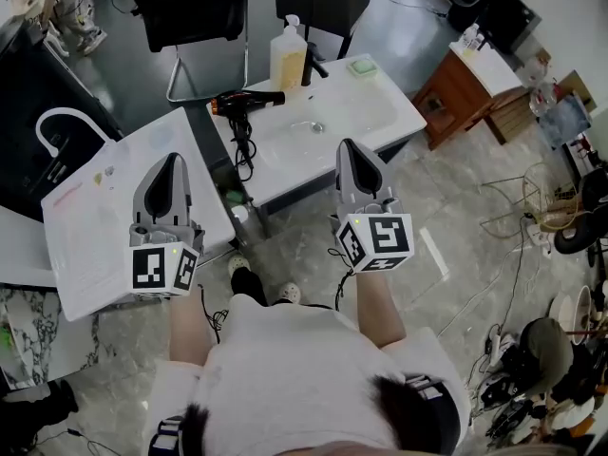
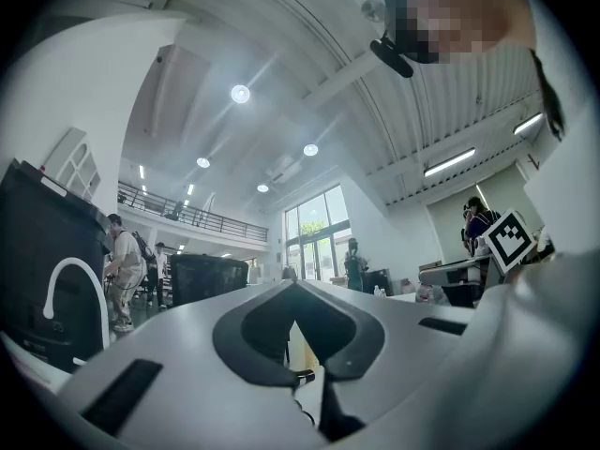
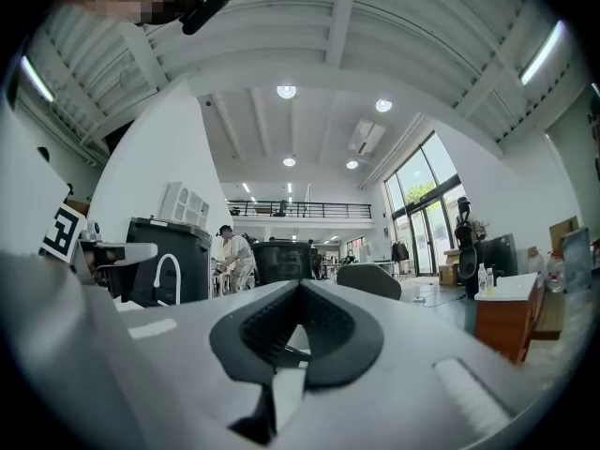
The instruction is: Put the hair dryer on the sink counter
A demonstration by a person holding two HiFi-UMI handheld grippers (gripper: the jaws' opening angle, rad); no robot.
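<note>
The black hair dryer (image 1: 245, 103) with an orange rear end lies on its side at the left end of the white sink counter (image 1: 380, 112). Its cord (image 1: 243, 150) hangs over the counter's front edge. My left gripper (image 1: 174, 158) is held up over a second white counter, well short of the dryer, jaws shut and empty. My right gripper (image 1: 346, 144) hovers at the sink counter's front edge, right of the dryer, also shut with nothing in it. In the two gripper views the left gripper (image 2: 294, 285) and the right gripper (image 3: 300, 284) show their tips meeting.
A soap bottle (image 1: 288, 55), a black faucet (image 1: 313, 65) and a green soap dish (image 1: 362, 66) stand along the counter's back. A white counter (image 1: 95, 217) with a white faucet (image 1: 57, 126) is at the left. A wooden cabinet (image 1: 465, 88) and floor clutter (image 1: 556, 350) lie to the right.
</note>
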